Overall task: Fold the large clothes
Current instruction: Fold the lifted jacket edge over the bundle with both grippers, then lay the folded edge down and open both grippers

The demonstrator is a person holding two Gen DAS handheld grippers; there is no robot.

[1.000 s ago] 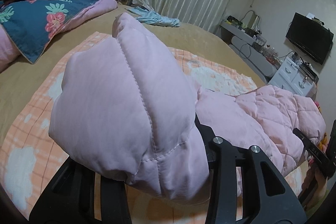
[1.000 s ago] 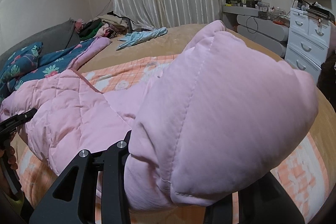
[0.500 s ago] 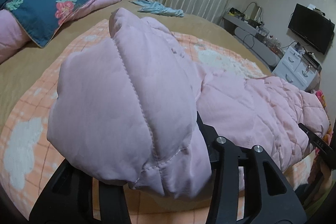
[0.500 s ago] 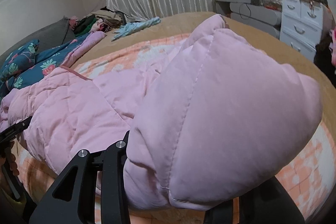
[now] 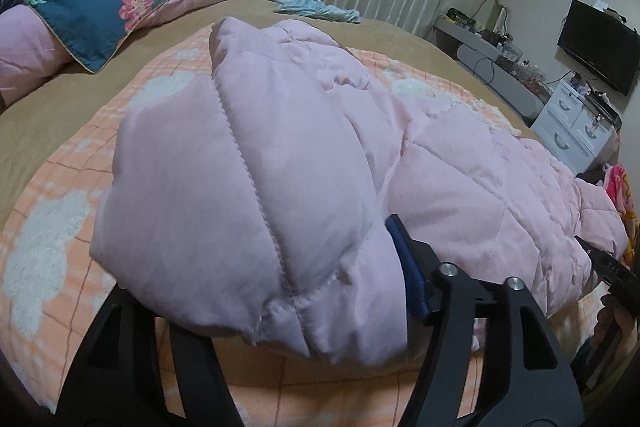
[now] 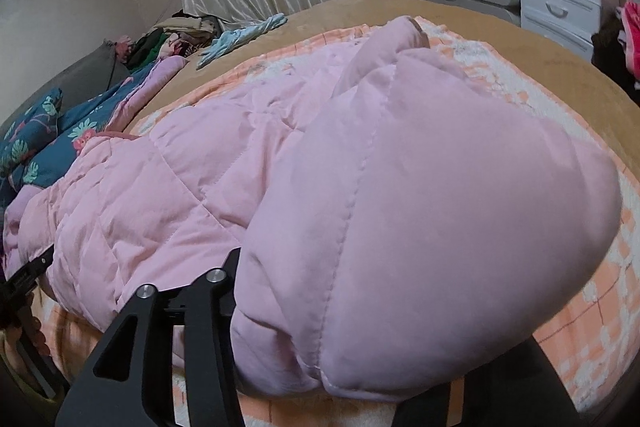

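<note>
Two black two-finger tongs each have a puffy end of one pale pink quilted jacket [image 5: 460, 187] between their fingers, over a bed. The left gripper [image 5: 280, 307] is opening; its blue pad [image 5: 410, 281] stands just clear of the padding. The right gripper [image 6: 360, 327] is opening too, jacket bulging between its jaws; whether they press cannot be told. Beneath lies an orange-and-white checked blanket [image 5: 60, 247]; beyond, a blue floral quilt [image 5: 92, 3].

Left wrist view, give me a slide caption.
Left tongs opening around a pink quilted jacket on an orange checked blanket.
</note>
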